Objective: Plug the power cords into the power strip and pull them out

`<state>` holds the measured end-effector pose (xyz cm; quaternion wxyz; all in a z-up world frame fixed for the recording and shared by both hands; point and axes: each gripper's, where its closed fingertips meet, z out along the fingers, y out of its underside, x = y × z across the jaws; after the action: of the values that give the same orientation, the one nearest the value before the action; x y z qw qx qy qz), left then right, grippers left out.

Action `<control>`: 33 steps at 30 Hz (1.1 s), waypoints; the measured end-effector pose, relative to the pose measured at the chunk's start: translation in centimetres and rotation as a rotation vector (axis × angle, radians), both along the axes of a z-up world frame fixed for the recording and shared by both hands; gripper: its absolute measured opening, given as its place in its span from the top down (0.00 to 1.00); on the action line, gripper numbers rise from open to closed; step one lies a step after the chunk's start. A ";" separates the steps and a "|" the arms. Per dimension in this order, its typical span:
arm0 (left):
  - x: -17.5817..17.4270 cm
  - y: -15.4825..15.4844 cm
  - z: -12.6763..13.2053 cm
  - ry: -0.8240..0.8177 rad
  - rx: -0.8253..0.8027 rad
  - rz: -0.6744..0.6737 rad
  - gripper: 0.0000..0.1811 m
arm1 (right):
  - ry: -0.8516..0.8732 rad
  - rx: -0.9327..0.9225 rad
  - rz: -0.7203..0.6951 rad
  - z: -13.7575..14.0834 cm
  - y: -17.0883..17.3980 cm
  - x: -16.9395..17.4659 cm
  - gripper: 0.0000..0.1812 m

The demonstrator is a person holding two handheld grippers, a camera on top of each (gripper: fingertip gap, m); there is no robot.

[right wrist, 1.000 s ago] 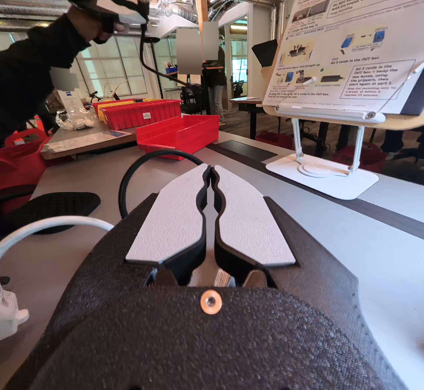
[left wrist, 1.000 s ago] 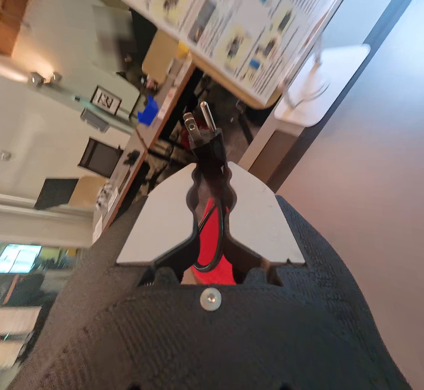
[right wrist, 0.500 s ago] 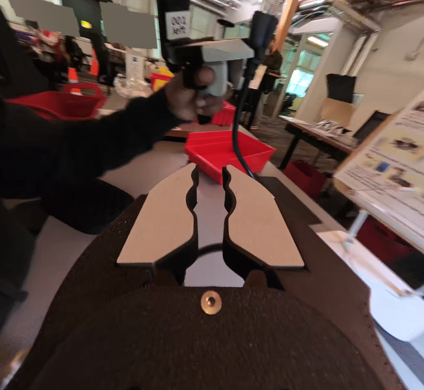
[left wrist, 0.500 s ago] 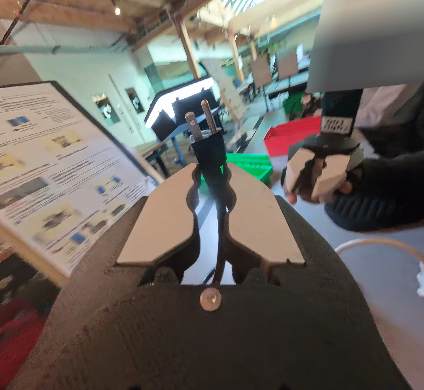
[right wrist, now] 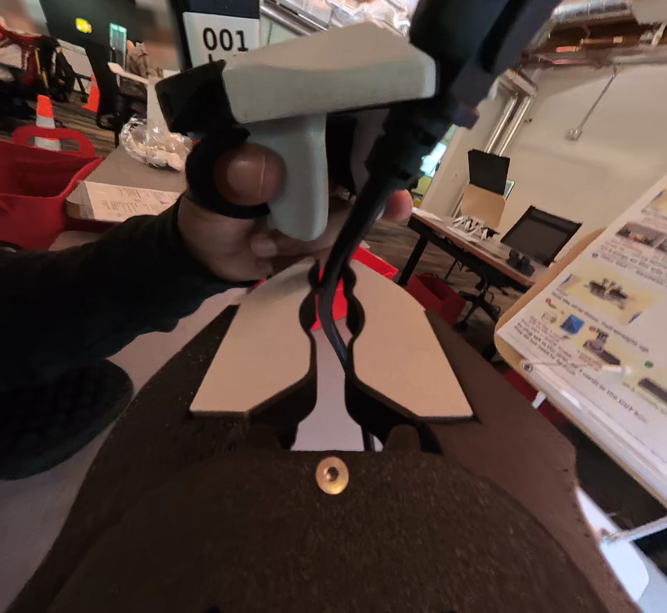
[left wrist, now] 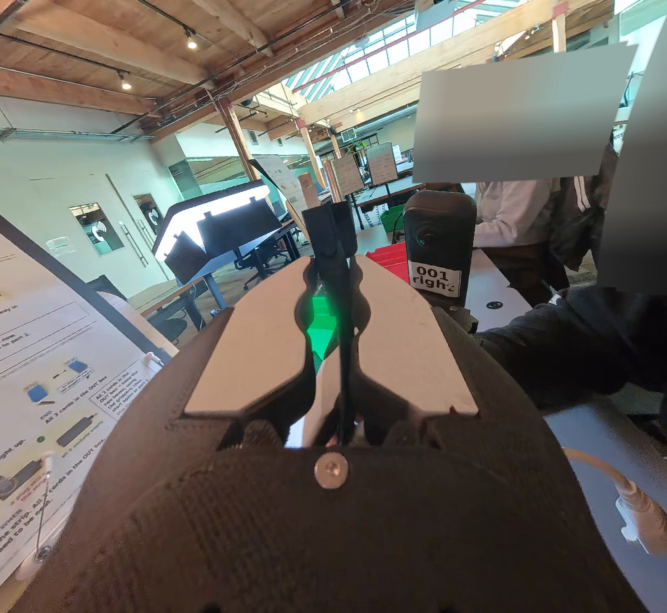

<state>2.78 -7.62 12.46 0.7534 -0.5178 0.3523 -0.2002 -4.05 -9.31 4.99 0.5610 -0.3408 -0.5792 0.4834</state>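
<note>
Through my left wrist view, my left gripper (left wrist: 330,272) is pinching the black plug (left wrist: 330,231) between its narrowed fingers (left wrist: 267,339), prongs sticking up past the tips and the black cord (left wrist: 344,361) trailing back down the gap, while my right gripper's camera housing (left wrist: 438,242) is sitting just right of the fingertips. Through my right wrist view, my right gripper (right wrist: 330,270) is closing its fingers (right wrist: 404,353) narrowly around that cord (right wrist: 334,328) just below my left hand (right wrist: 245,227), though I cannot tell whether they are actually clamping it; a red bin (right wrist: 375,269) is lying on the table (right wrist: 144,361) beyond the tips.
</note>
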 end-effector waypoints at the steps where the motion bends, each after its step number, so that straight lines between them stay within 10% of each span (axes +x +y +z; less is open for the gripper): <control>1: -0.3 -0.3 0.0 -0.005 0.003 0.005 0.91 | 0.004 0.045 -0.010 0.0 0.1 -0.2 0.95; 19: -5.0 2.3 -5.0 -0.073 -0.203 0.272 0.80 | -0.313 1.128 -0.644 -0.2 12.7 -0.6 0.96; 33: -0.5 1.2 -9.4 0.176 -0.351 0.075 0.72 | -0.392 1.105 -0.568 -3.3 13.4 0.5 0.97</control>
<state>2.26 -6.46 3.09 0.6248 -0.6695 0.3569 -0.1844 -3.57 4.06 1.70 0.6433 -0.2240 -0.7216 -0.1237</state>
